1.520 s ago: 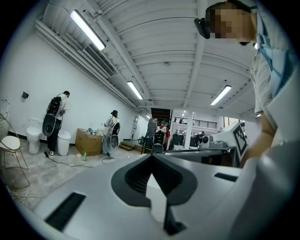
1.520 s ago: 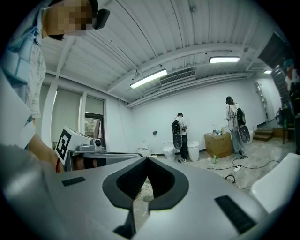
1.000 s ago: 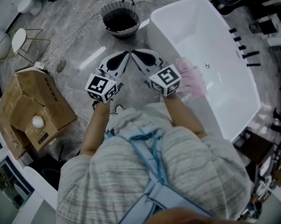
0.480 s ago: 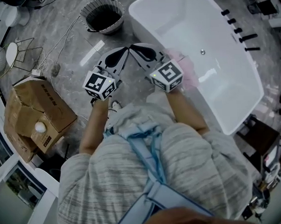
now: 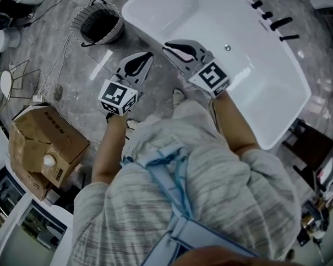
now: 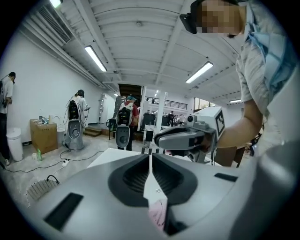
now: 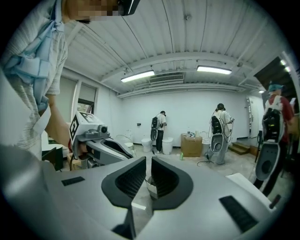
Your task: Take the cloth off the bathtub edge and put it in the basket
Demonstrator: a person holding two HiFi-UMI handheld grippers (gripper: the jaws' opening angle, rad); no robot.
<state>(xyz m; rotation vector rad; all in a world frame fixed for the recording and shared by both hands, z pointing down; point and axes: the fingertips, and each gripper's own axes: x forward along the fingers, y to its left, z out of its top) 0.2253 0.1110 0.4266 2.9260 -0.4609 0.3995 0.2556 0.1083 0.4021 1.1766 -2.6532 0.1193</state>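
Bathtub [image 5: 167, 19] plain white, floor [image 5: 82, 106] grey marble with pale veining, basket [image 5: 98, 25] grey-and-white striped wall with a dark inside, cardboard box [image 5: 46, 143] brown. Left gripper [image 5: 148, 56] and right gripper [image 5: 168, 47]: light grey shells, black ribbed pads [image 6: 134, 176], black-on-white square markers on the cubes. Person's top [image 5: 214, 210] fine grey-and-white stripes with light blue straps [image 5: 168, 176]; small pink patch [image 6: 157, 213] low at the left jaws' seam.
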